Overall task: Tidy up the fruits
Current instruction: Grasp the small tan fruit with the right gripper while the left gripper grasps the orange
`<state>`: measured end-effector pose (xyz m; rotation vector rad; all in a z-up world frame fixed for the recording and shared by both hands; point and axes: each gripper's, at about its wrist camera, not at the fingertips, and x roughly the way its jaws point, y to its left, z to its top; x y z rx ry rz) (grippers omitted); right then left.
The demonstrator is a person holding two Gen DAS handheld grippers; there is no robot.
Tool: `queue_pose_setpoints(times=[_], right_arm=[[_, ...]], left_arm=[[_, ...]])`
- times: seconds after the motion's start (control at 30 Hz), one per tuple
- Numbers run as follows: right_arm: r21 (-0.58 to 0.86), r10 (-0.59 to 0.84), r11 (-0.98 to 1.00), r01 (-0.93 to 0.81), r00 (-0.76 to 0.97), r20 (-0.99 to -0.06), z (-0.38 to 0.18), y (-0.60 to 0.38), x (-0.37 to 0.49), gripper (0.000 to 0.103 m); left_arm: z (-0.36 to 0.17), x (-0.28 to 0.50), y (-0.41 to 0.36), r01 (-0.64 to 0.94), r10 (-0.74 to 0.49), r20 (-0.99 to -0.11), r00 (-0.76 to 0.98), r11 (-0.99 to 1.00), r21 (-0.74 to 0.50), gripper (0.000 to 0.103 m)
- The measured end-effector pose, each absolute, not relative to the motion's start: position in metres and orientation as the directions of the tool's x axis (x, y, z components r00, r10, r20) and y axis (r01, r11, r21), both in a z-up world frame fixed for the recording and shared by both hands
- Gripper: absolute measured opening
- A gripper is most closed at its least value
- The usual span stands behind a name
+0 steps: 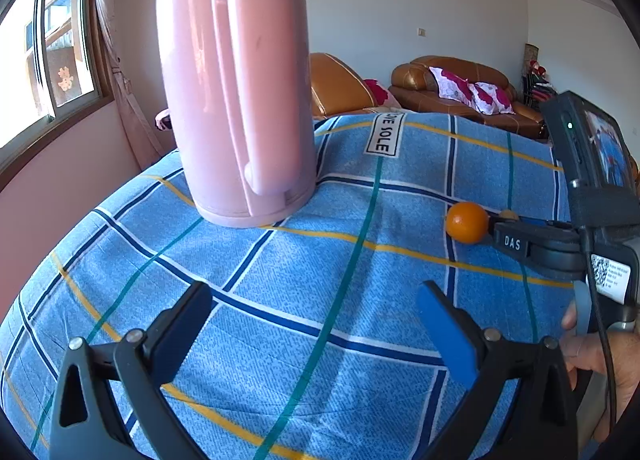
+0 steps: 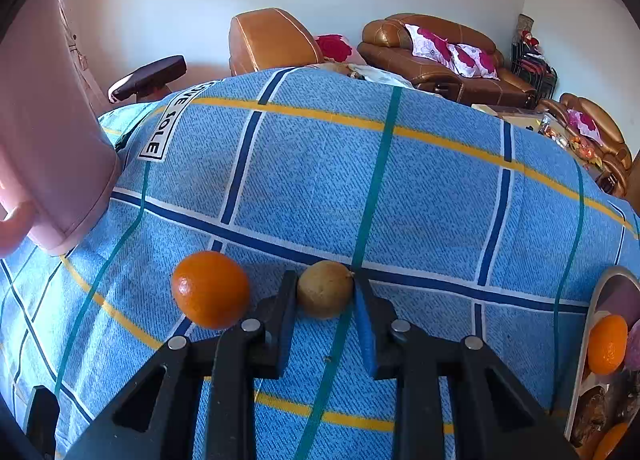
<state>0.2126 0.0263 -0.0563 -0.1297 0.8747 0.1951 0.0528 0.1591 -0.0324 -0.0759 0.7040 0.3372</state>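
Brown fruit [image 2: 325, 289] gripped in right claw [image 2: 326, 292]; left claw [image 1: 316, 324] spread wide, nothing between.

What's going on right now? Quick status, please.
Right gripper shut on small brown fruit. Left gripper open, empty. Orange beside it on the cloth; nothing in the way.

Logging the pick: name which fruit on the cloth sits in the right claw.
The small brownish-yellow fruit, pinched between the right claw pads. The orange lies just outside, to its left.

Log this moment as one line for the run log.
right tool: shut on brown fruit | left tool: open, empty | orange: on cloth
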Motion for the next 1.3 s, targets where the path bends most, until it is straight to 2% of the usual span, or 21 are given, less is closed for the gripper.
queue_pose_setpoints(times=[0.2,0.43,0.53,0.63,0.67,0.77,0.97,1.07,1.13,1.17,1.2,1.3], right_arm=[[-0.058,0.115,0.975,-0.213,0.714,-0.691,-0.041,0.003,0.161,0.029],[-0.073,0.083,0.985,-0.156,0.803,-0.590,-0.023,-0.038,0.094,0.029],[-0.095,0.047,0.989,-0.114,0.847,-0.530,-0.021,-0.048,0.079,0.029],[-0.058,0.048,0.994,-0.089,0.864,-0.501,-0.017,-0.061,0.073,0.029],[-0.053,0.047,0.995,-0.084,0.868,-0.494,-0.016,-0.064,0.071,0.029],[-0.043,0.055,0.995,-0.088,0.864,-0.500,-0.015,-0.067,0.074,0.029],[-0.009,0.084,0.995,-0.104,0.852,-0.517,-0.016,-0.074,0.074,0.029],[-0.001,0.096,0.994,-0.114,0.846,-0.525,-0.018,-0.074,0.076,0.029],[0.002,0.098,0.993,-0.114,0.843,-0.528,-0.018,-0.074,0.077,0.029],[0.003,0.098,0.994,-0.114,0.844,-0.528,-0.018,-0.074,0.077,0.029],[0.003,0.098,0.994,-0.113,0.844,-0.527,-0.018,-0.074,0.077,0.029],[0.001,0.095,0.994,-0.111,0.846,-0.524,-0.018,-0.073,0.076,0.029]], left_arm=[[-0.031,0.051,0.162,-0.304,0.239,-0.639,0.731,0.953,0.009,0.103],[-0.024,0.063,0.133,-0.172,0.137,-0.645,0.752,0.985,0.008,0.103],[-0.013,0.089,0.112,-0.127,0.127,-0.643,0.755,0.991,0.047,0.103],[-0.016,0.121,0.092,-0.100,0.144,-0.652,0.744,0.990,0.104,0.102],[-0.019,0.130,0.088,-0.095,0.141,-0.660,0.738,0.990,0.106,0.100],[-0.031,0.155,0.081,-0.077,0.120,-0.701,0.703,0.993,0.093,0.085],[-0.054,0.189,0.078,-0.074,0.077,-0.786,0.614,0.996,0.040,0.066],[-0.056,0.194,0.078,-0.074,0.062,-0.791,0.609,0.997,0.020,0.067],[-0.057,0.195,0.079,-0.067,0.040,-0.791,0.610,0.998,-0.002,0.064],[-0.057,0.195,0.079,-0.066,0.038,-0.789,0.613,0.998,-0.003,0.057],[-0.057,0.195,0.079,-0.061,0.032,-0.787,0.617,0.998,-0.007,0.045],[-0.056,0.193,0.083,-0.056,0.011,-0.783,0.622,0.998,-0.031,0.044]])
